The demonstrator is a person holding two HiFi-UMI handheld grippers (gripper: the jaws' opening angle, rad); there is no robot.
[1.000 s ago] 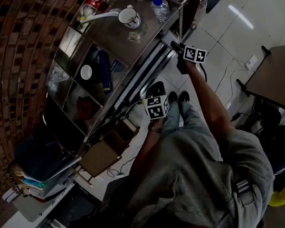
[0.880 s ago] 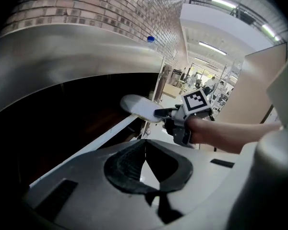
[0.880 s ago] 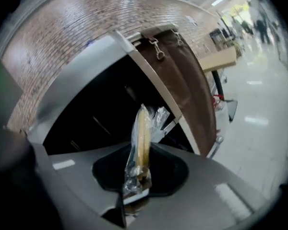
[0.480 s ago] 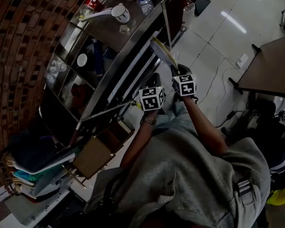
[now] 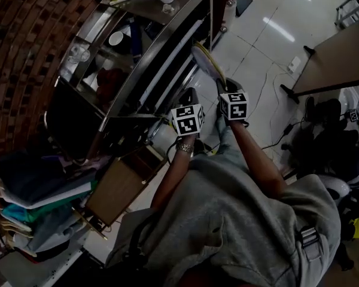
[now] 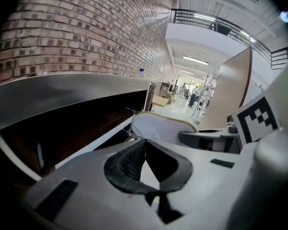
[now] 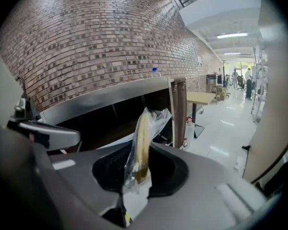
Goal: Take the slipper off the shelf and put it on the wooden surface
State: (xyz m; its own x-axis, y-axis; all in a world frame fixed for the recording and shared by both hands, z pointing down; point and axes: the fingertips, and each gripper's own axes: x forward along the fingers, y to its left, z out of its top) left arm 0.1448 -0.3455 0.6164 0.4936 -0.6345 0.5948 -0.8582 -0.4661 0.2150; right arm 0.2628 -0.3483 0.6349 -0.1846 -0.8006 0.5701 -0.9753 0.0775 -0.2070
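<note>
A curved brick wall (image 5: 24,52) backs the scene, with pale tiled floor (image 5: 257,46) to the right of it. Against the wall stands a long steel shelf unit (image 5: 137,70), its tiers crowded with bottles and cups. A wooden table (image 5: 341,52) stands well apart across the floor, and a smaller brown wooden board (image 5: 116,190) lies low beside the shelf; either could be the wooden surface meant, and I cannot tell which. The person's arms reach forward side by side in front of the shelf. The right gripper (image 5: 220,84) is clamped on the slipper (image 5: 204,61), which is clear of the shelf and up in the air just beside its front edge. The right gripper view shows it edge-on between the pads in a clear plastic wrap, likely gripped by the thin sole so it cannot twist. The left gripper (image 6: 144,143) has its jaws together on nothing; it rides just beside its partner, apparently only accompanying the carry. The lift-off looks done, and the set-down has not yet begun.
</note>
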